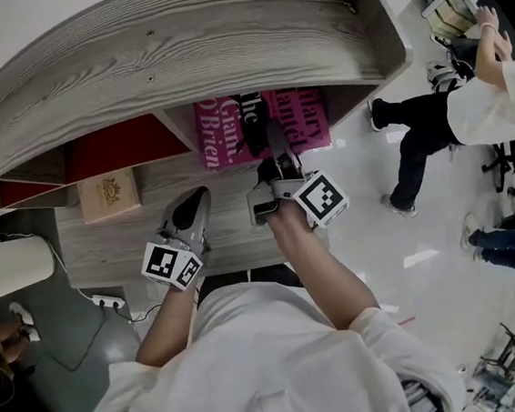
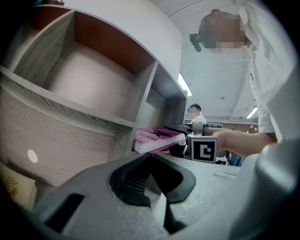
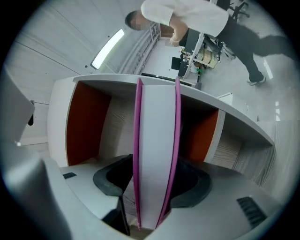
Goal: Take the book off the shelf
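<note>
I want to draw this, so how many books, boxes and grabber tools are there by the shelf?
Pink book: 1
Tan box: 1
Grippers: 2, the left gripper and the right gripper
Total: 4

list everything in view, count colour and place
shelf: one, grey wood, red back panels, before the person
book: one, pink, lying flat in the shelf's right compartment
tan box: one, tan, on the shelf left of the book
power strip: one, white, floor, lower left
bystanders: at least two, white and dark clothes, right of the shelf
left gripper: one, grey, jaws together, empty
right gripper: one, grey, jaws wide either side of the book
</note>
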A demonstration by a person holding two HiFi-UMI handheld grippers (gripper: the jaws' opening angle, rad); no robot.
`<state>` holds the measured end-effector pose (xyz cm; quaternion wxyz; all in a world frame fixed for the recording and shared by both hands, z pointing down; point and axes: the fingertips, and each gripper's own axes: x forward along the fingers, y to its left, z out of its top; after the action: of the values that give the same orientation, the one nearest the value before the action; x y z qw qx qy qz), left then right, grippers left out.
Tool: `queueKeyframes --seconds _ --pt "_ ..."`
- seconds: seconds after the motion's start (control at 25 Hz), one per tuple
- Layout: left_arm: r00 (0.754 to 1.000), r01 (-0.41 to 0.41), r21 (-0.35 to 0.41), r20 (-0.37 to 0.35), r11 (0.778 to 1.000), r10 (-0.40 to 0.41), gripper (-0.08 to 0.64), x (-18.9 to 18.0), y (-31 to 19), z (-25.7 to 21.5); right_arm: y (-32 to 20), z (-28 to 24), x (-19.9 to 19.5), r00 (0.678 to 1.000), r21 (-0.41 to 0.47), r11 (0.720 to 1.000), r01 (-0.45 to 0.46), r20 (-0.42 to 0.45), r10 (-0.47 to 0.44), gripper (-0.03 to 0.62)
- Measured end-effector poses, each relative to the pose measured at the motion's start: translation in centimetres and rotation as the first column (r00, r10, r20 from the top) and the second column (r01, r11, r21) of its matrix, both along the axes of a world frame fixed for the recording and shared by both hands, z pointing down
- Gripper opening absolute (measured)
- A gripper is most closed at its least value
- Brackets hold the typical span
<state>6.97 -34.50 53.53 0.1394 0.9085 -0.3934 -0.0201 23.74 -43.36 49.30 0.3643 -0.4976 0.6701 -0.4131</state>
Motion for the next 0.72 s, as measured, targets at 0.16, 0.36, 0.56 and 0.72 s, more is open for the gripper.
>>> queueKeyframes --seconds 0.16,0.36,0.56,0.72 --pt "1.000 0.006 0.004 -0.006 1.000 -0.006 0.015 -0.5 0.0 -0.1 0.1 1.0 0.2 0.999 -0.060 0.998 -0.034 0.025 0.035 0.182" --pt "1.000 0.001 0.016 -0.011 1.000 -0.001 0.015 -1.0 0.4 -0.1 0.4 1.5 0.4 0.999 -0.076 0.996 -0.048 0.015 0.050 0.163" --pt "1.000 -0.017 0.048 -0.016 0.999 0.017 0.015 -1.6 0.3 -0.8 0.1 1.0 0.1 0.997 -0.058 0.997 -0.052 0.061 0.056 0.153" --pt "0.999 -0.015 0.047 -0.043 0.999 0.017 0.015 -2.5 0.5 -1.8 1.2 0.6 0.1 0.997 -0.064 0.995 -0.071 0.026 0.072 0.150"
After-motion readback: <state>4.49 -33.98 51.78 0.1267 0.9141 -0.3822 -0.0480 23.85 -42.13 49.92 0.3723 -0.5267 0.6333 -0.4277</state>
